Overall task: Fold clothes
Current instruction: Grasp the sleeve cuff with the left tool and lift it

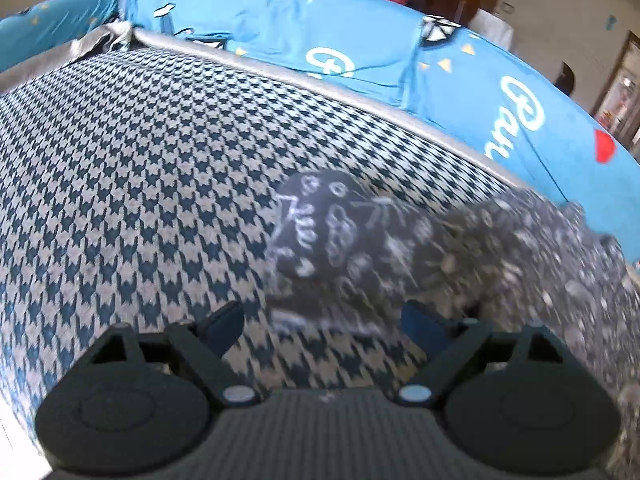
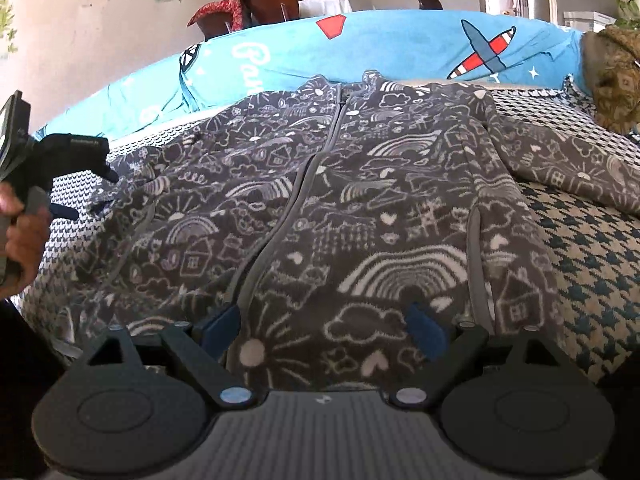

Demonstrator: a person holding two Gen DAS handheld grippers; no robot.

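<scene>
Right gripper (image 2: pixel 322 334): fingers spread wide, nothing between them, poised low over the bottom hem of the jacket.
Left gripper (image 1: pixel 322 324): fingers likewise wide apart, holding nothing; its right finger (image 1: pixel 424 320) sits at the edge of the jacket's sleeve (image 1: pixel 420 240), contact unclear through blur. Seen from the right wrist, a hand (image 2: pixel 18 236) grips this tool (image 2: pixel 60 160) at the garment's left edge.
Jacket (image 2: pixel 320 216): dark grey fleece, white doodle print of rainbows, houses, clouds, hearts; grey zip down the centre; spread flat, front up, one sleeve (image 2: pixel 568 168) reaching out to the right.
Surface: houndstooth cover (image 1: pixel 140 180), navy and cream, grey piped edge.
Behind: blue cartoon-print cushions (image 2: pixel 400 52) with aeroplane motif; brown patterned cushion (image 2: pixel 612 76) at far right.
</scene>
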